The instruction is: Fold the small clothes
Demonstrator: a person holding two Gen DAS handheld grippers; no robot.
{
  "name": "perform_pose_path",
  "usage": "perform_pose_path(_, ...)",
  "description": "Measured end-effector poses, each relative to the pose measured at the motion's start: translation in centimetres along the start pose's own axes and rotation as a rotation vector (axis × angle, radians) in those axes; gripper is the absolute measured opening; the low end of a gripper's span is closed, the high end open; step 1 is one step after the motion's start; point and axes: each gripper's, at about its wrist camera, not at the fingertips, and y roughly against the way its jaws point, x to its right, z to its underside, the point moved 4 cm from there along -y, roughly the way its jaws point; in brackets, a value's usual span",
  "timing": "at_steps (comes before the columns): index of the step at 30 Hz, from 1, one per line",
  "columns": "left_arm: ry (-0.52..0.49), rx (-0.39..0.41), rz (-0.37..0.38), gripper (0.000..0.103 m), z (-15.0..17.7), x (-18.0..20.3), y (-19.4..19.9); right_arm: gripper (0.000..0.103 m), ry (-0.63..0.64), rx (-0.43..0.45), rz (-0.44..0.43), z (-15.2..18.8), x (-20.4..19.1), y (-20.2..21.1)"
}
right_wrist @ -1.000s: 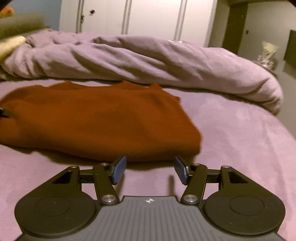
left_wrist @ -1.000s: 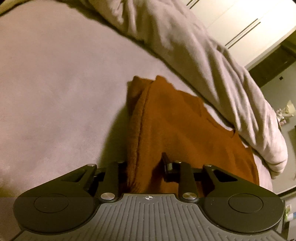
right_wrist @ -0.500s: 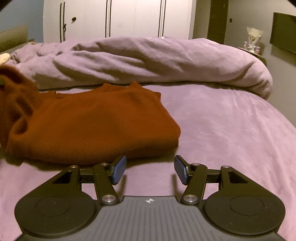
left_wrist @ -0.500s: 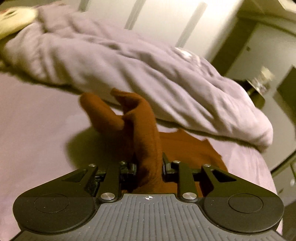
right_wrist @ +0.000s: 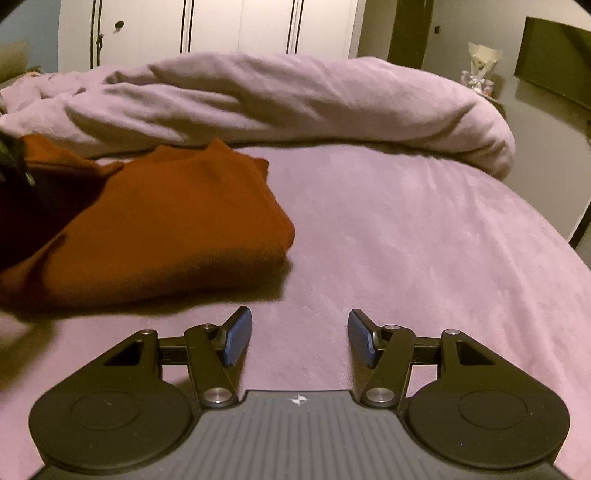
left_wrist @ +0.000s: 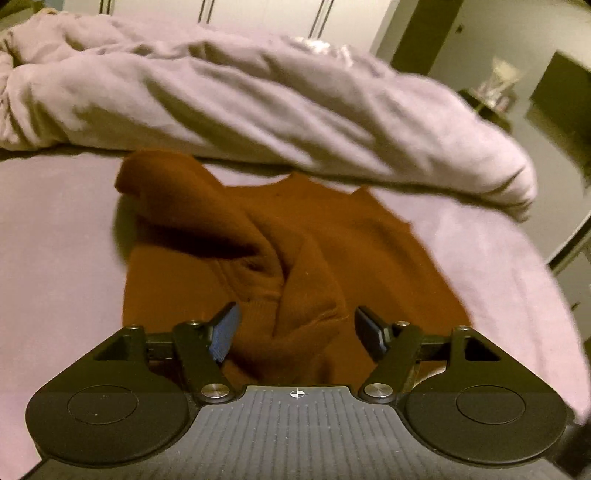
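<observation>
A rust-brown knit garment (left_wrist: 369, 251) lies on the mauve bed sheet (left_wrist: 55, 240), with a bunched fold of it draped over its middle. My left gripper (left_wrist: 295, 328) is open right above that fold, with the cloth lying loose between its jaws. In the right wrist view the same garment (right_wrist: 166, 221) lies at the left, partly folded. My right gripper (right_wrist: 300, 334) is open and empty over bare sheet, to the right of the garment and apart from it.
A rolled lilac duvet (left_wrist: 258, 99) runs across the bed behind the garment; it also shows in the right wrist view (right_wrist: 295, 99). White wardrobe doors (right_wrist: 221, 29) stand behind. The bed edge curves down at the right (right_wrist: 554, 240).
My left gripper carried a flap of the garment over onto the rest, then opened and let it drop. My right gripper shifted right, away from the garment, staying open.
</observation>
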Motion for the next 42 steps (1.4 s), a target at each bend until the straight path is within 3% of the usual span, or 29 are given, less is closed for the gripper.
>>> perform_pose_path(4,0.079,0.072,0.009,0.074,0.4,-2.3,4.2,0.062,0.002,0.0,-0.002,-0.2,0.0,0.0)
perform_pose_path(8,0.158,0.119,-0.151,0.074,0.8,-6.7,5.8,0.062,0.01,0.002,0.005,-0.1,0.0,0.2)
perform_pose_path(13,0.228,0.043,-0.266,0.074,1.6,-9.9,3.8,0.062,0.008,0.033,-0.006,-1.1,-0.8,1.4)
perform_pose_path(17,0.194,-0.042,-0.205,0.075,3.1,-9.1,0.6,0.066,0.048,0.087,-0.052,-2.7,-2.5,2.7)
perform_pose_path(20,0.211,-0.063,-0.157,0.078,3.3,-9.1,0.6,0.067,0.086,0.106,-0.099,-3.8,-3.9,3.0)
perform_pose_path(23,0.204,-0.05,-0.157,0.084,3.7,-9.8,2.4,0.068,0.093,0.115,-0.185,-5.3,-5.3,3.2)
perform_pose_path(26,0.183,-0.035,-0.229,0.085,4.8,-10.7,3.9,0.08,0.015,0.097,-0.333,-7.3,-6.6,2.9)
perform_pose_path(29,0.186,-0.02,-0.326,0.085,6.7,-12.0,5.8,0.082,-0.095,-0.01,-0.508,-9.0,-8.1,1.2)
perform_pose_path(31,0.211,-0.021,-0.333,0.085,8.0,-12.5,6.6,0.082,-0.154,-0.095,-0.595,-10.0,-9.6,-0.7)
perform_pose_path(36,0.263,-0.035,-0.344,0.085,10.7,-13.7,8.7,0.081,-0.169,-0.197,-0.693,-11.3,-13.2,-3.7)
perform_pose_path(38,0.254,-0.036,-0.39,0.085,11.2,-14.0,9.0,0.078,-0.128,-0.206,-0.686,-11.5,-14.5,-4.5)
perform_pose_path(42,0.274,-0.04,-0.425,0.085,11.4,-15.0,9.0,0.045,-0.054,-0.244,-0.681,-11.4,-16.5,-6.0)
